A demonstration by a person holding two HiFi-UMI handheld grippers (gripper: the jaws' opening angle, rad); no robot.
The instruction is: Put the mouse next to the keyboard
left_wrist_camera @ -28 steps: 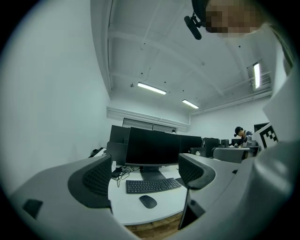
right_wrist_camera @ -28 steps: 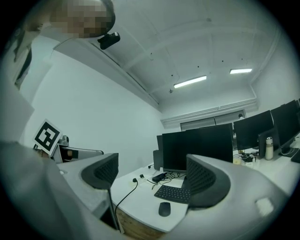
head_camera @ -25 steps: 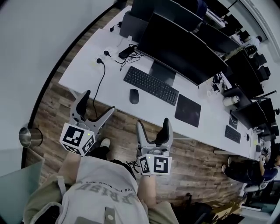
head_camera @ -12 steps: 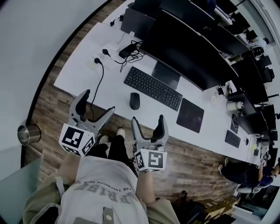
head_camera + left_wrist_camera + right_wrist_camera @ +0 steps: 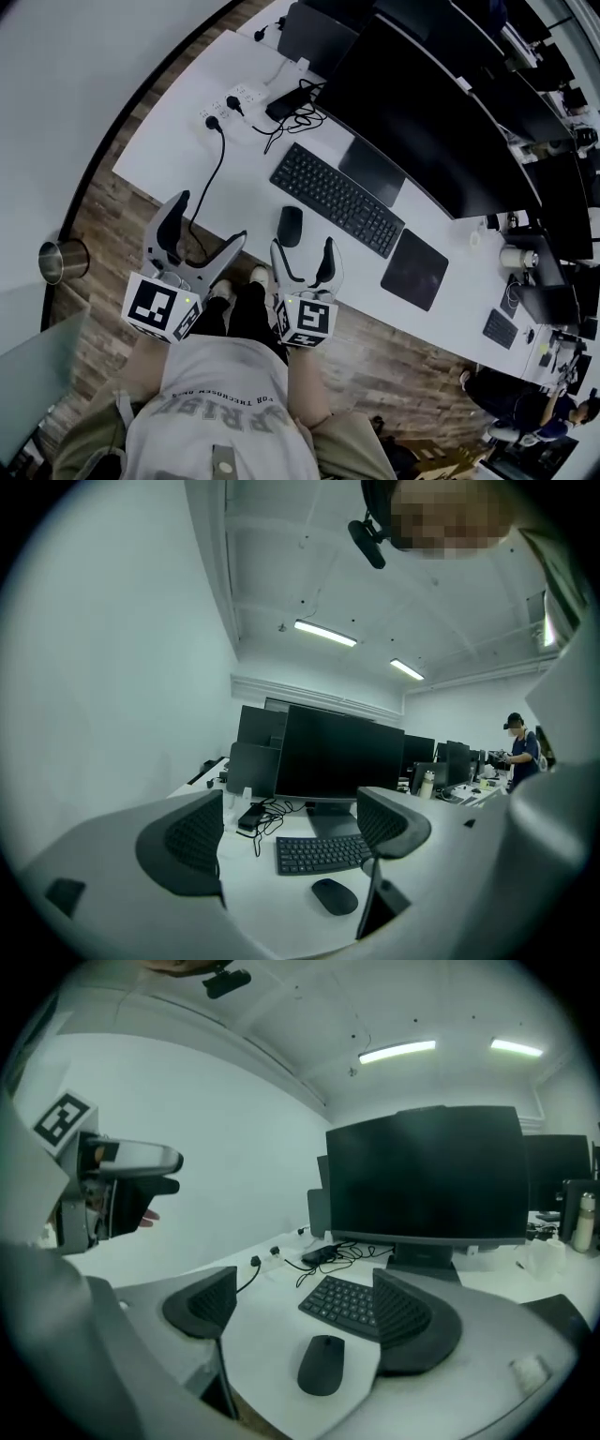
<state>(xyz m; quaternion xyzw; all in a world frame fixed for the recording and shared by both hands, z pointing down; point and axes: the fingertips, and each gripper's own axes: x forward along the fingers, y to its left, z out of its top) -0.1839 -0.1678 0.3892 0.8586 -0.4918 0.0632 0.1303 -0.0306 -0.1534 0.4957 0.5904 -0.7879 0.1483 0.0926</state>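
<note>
The left tongs (image 5: 208,220) hover over the near edge of the white counter (image 5: 178,150), spread wide with nothing between them; their own view shows only the counter there (image 5: 291,836). A black power cable (image 5: 217,173) runs under them, its lower end hidden. The flat black computer mouse (image 5: 290,226) lies just before the black keyboard (image 5: 337,199), near but apart from it. The right tongs (image 5: 305,248), also spread and empty, cover the mouse's near end from above; their view shows the mouse (image 5: 321,1365) low between the jaws, untouched, while the right jaw hides the keyboard's (image 5: 342,1304) far end. The big dark monitor (image 5: 422,122) hides the counter's back strip.
</note>
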